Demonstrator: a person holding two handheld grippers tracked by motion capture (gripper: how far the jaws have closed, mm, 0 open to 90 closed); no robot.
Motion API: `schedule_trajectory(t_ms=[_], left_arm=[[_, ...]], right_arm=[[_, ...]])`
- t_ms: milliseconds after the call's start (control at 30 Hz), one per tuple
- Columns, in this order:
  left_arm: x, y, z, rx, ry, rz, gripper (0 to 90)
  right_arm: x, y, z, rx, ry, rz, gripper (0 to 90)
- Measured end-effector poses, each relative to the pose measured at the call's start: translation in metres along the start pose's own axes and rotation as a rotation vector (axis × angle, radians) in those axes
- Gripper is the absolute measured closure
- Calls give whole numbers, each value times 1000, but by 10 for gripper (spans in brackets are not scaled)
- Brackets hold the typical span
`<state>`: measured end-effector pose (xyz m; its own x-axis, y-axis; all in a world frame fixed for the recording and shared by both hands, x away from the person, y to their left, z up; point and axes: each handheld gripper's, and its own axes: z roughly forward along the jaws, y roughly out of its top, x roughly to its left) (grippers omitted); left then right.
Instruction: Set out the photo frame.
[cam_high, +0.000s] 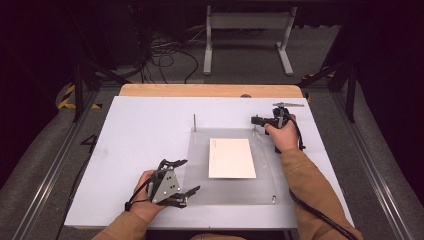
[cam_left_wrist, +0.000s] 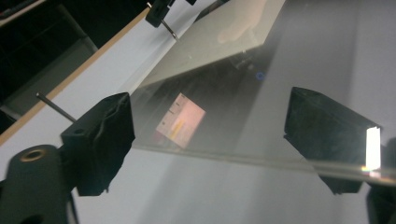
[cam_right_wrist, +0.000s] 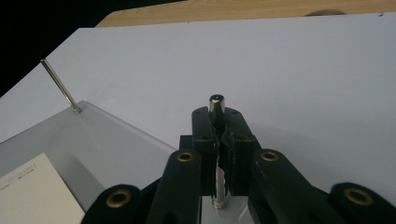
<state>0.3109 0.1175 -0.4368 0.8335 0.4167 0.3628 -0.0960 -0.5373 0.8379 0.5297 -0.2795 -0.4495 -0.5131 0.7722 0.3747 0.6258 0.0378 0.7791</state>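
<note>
High view: a clear plate (cam_high: 227, 170) lies flat on the white bench (cam_high: 145, 125), with a card (cam_high: 231, 158) on its middle. A thin pin (cam_high: 194, 122) stands upright at the plate's far left corner, and a short stud (cam_high: 273, 198) sits at the near right corner. The right gripper (cam_high: 256, 120) is at the far right corner, lying roughly level and pointing left. The left gripper (cam_high: 186, 176) waits at the plate's near left edge with its jaws wide apart and nothing between them.

Left gripper view: the two black jaws stand on either side of the plate's (cam_left_wrist: 224, 107) near edge without pressing on it. The pin (cam_left_wrist: 55, 106) rises beyond the left jaw, and the other gripper (cam_left_wrist: 161, 14) shows at the far corner.

Right gripper view: the jaws are clamped tight on a metal post (cam_right_wrist: 216, 103), whose lower end meets the plate's corner (cam_right_wrist: 116, 140). The pin (cam_right_wrist: 60, 86) stands well apart to the left, and the card (cam_right_wrist: 35, 191) lies near the bottom left.

The step in hand appears to be fitting or pulling this corner post. Next, the right hand probably needs to keep the post straight on its hole while the left steadies the plate by closing on its edge.
</note>
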Motion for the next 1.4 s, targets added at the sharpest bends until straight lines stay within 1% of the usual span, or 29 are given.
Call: schedule_trajectory(t_ms=[33,67,133,167,200,233,300,400,500,567,633,700,733,767,800,833,867,900,933,967,1000,1100,1133,1167,1233,1267,1300,1333,1400], left_arm=[[0,1,0,-1,-2,9,209],[-1,1,0,-2,-10,4,252],[-1,2,-1,-7,-10,-9,332],[0,2,-1,-9,-13,-13,388],[0,3,0,-22,-5,-11,420],[1,3,-1,-27,6,-17,451],[2,4,-2,-37,14,-26,505],[3,5,-2,-47,10,-35,529],[2,6,-3,-46,21,-17,551],[2,6,-4,-41,27,-23,561],[2,6,-4,-44,26,-27,563],[2,6,-4,-43,25,-26,563],[2,6,-4,-39,26,-19,565],[2,6,-4,-39,26,-19,567],[2,6,-4,-38,30,-22,567],[3,7,-4,-50,26,-23,567],[4,7,-4,-50,24,-27,568],[4,7,-4,-50,24,-27,567],[5,8,-4,-53,21,-37,567],[5,8,-4,-54,21,-39,566],[5,8,-4,-53,21,-39,566],[5,9,-4,-50,21,-38,566],[5,9,-4,-50,21,-38,566],[5,10,-4,-47,22,-35,566],[5,10,-4,-45,21,-37,566],[5,10,-4,-44,22,-36,566],[5,11,-5,-44,22,-40,567],[5,11,-5,-44,22,-40,566],[6,11,-5,-46,22,-45,566]], right_arm=[[0,0,0,-1,0,1,845],[0,0,0,-2,0,2,845],[1,0,0,1,-6,-2,846],[1,0,0,1,-6,-1,845],[1,0,0,2,-3,1,845],[1,0,0,1,-3,3,844],[2,1,0,4,-12,-4,845],[4,1,-1,10,-21,-16,846],[3,2,-1,11,-19,-11,844],[5,2,-1,11,-27,-22,844],[5,2,-1,13,-29,-21,843],[5,2,-2,11,-23,-21,837],[4,1,-4,6,-11,-25,823],[4,1,-5,2,-7,-30,799],[4,1,-5,2,-7,-30,799],[6,0,-12,-23,14,-47,729],[7,0,-15,-31,16,-60,699],[8,0,-20,-45,15,-87,668],[9,0,-25,-57,11,-111,636],[10,-1,-31,-72,13,-127,619],[12,-1,-37,-83,22,-129,617],[17,-3,-57,-118,51,-156,596],[17,-3,-57,-118,51,-156,596],[19,-4,-64,-131,58,-161,588],[27,-10,-88,-170,82,-193,554],[27,-10,-88,-170,82,-193,554],[33,-14,-100,-178,88,-219,535],[33,-14,-100,-178,88,-219,535],[38,-19,-111,-194,96,-238,508]])
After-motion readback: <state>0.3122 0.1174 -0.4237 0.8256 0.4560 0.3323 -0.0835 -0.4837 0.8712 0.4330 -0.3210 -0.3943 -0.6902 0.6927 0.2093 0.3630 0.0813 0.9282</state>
